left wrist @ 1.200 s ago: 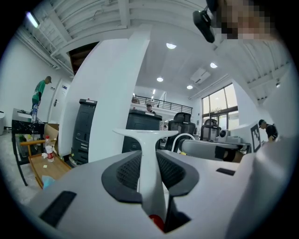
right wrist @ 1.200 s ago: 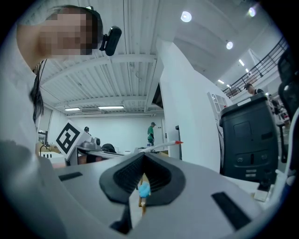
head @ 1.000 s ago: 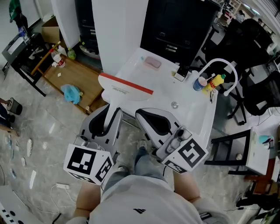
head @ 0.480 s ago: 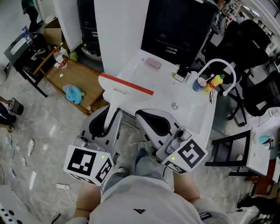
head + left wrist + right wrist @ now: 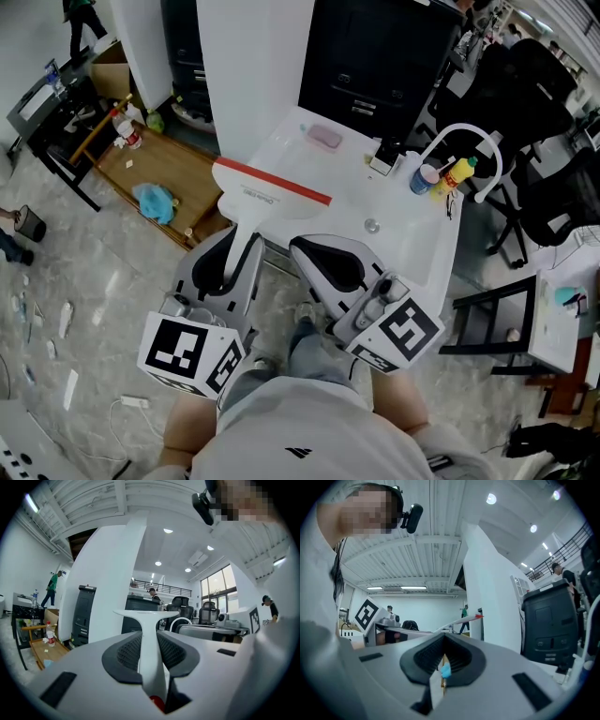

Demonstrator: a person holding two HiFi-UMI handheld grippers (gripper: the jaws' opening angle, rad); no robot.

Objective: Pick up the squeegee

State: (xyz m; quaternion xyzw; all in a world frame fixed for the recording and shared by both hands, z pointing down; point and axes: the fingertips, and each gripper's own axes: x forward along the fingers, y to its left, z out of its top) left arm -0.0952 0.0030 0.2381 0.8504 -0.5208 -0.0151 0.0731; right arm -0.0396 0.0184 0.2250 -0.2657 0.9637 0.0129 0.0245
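Observation:
The squeegee point(image 5: 272, 184) has a white handle and a long red blade. It is held out over the near left corner of the white table point(image 5: 412, 248). My left gripper point(image 5: 232, 246) is shut on the handle, and in the left gripper view the white handle point(image 5: 151, 634) runs up between the dark pads to its T-shaped head. My right gripper point(image 5: 306, 249) hangs just right of it at the table's front edge, shut with nothing between its jaws. In the right gripper view point(image 5: 442, 662) the pads meet, and the squeegee's red-tipped blade point(image 5: 462, 619) shows beyond them to the left.
On the table lie a pink block point(image 5: 326, 137), bottles point(image 5: 441, 178) and a white curved tube point(image 5: 469, 139). A white pillar point(image 5: 253, 66) and black cabinet point(image 5: 384, 56) stand behind it. A wooden pallet point(image 5: 178, 164) with a blue cloth point(image 5: 153, 200) lies to the left, black chairs point(image 5: 553, 187) to the right.
Both grippers and the squeegee stay where they were. Only a person at the far top left has walked on a little.

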